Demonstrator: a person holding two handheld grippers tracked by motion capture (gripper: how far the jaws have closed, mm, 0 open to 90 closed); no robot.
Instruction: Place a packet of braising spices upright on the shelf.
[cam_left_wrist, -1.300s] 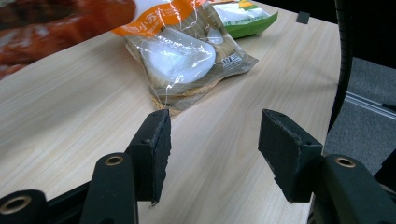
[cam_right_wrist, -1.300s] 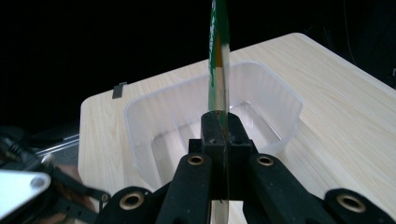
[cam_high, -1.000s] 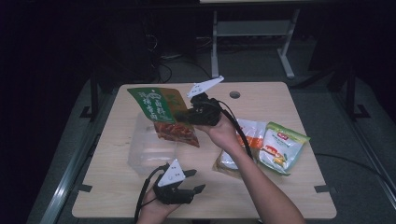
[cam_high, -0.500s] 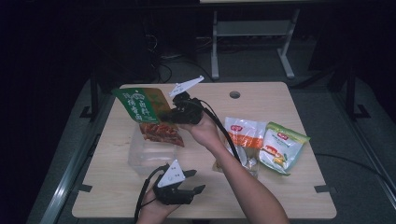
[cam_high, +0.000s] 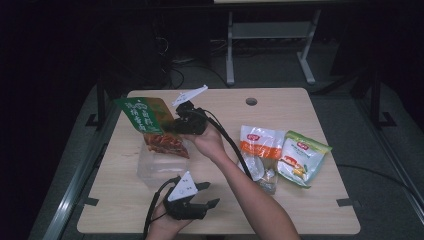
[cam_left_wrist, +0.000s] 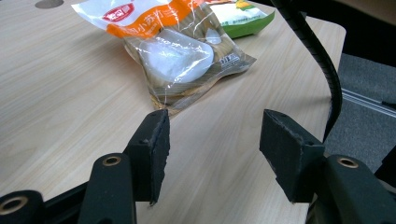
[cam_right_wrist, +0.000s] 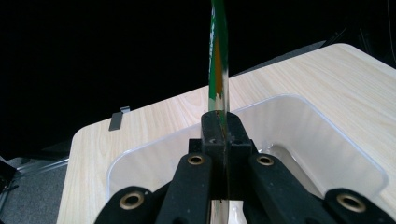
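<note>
Two tools: right tool (cam_high: 172, 125) clamps green snack bag (cam_high: 150, 122) hiding clear tub (cam_high: 150, 167); left tool (cam_high: 212, 195) gapes

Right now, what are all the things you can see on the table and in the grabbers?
Snack packet: one, green top and reddish bottom, held in the air above the tub.
Tub: one, clear plastic, left half of the table.
Orange-and-white packet: one, right half of the table.
Green-and-white packet: one, to its right, touching it.
Table: one, light wood.
Right gripper: one, black, shut on the snack packet.
Left gripper: one, black, open, near the front edge.
</note>
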